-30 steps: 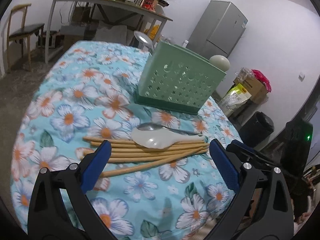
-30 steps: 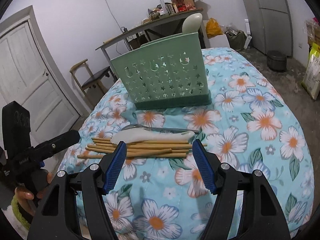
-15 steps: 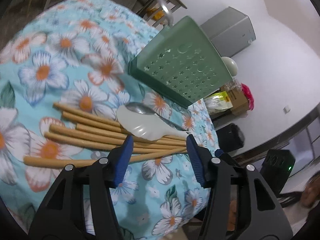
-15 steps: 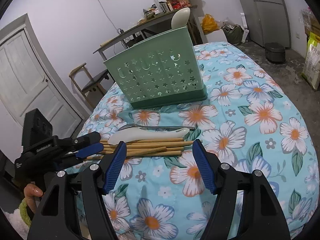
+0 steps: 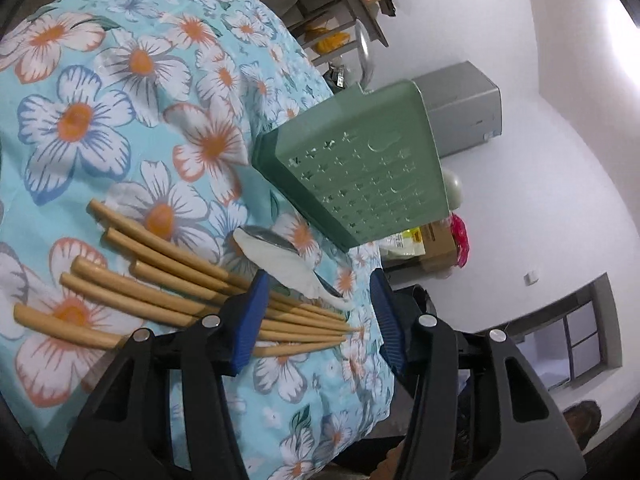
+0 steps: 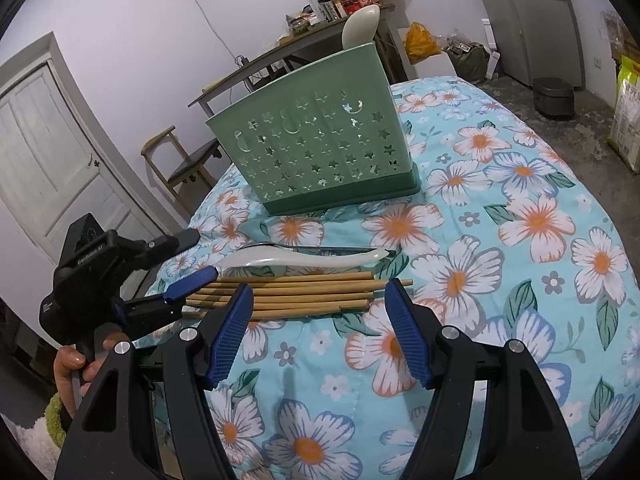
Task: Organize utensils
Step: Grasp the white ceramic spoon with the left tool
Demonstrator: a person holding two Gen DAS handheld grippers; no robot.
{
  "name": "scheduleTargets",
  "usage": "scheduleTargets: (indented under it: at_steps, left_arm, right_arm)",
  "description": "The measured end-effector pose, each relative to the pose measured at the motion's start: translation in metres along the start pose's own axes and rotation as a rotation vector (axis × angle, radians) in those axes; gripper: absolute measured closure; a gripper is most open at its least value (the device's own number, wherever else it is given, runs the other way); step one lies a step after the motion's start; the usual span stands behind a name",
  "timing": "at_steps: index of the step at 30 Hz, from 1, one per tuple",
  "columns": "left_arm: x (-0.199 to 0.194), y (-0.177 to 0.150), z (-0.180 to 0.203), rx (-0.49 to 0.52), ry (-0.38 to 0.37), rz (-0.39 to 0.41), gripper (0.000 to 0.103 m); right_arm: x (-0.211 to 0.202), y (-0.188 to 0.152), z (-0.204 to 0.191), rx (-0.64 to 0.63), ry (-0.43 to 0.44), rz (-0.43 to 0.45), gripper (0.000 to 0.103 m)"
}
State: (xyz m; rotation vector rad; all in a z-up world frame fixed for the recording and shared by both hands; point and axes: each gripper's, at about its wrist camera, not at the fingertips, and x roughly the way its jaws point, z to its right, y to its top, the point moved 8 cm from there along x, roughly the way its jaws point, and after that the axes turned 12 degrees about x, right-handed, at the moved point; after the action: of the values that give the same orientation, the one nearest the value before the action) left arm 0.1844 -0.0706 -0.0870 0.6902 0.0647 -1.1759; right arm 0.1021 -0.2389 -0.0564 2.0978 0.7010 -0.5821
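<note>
Lying: seven chopsticks [image 5: 168,280], two spoons [image 6: 304,258].

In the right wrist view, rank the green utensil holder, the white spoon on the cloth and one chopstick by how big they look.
1. green utensil holder
2. white spoon and one chopstick: similar length, too close to rank; the spoon is wider.

Black claw [image 6: 320,336] arms, ribbed blue pads [image 6: 230,334], silver screws

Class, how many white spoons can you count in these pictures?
2. One spoon lies on the cloth beside the chopsticks; the other spoon stands in the holder. Others may be hidden inside.
</note>
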Motion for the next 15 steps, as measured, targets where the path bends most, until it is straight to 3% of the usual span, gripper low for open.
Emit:
scheduleTargets:
  at_steps: [10,15]
  left_arm:
    - [0.019,0.002,-0.017,-0.147,-0.009,-0.018,0.081]
    - [0.022,0.001,-0.021,-0.175,-0.010,-0.002,0.092]
  right_arm:
    - [0.002,0.000,0.002,0.009,0.002,0.000,0.036]
    - [0.000,0.000,0.004,0.014,0.001,0.004,0.036]
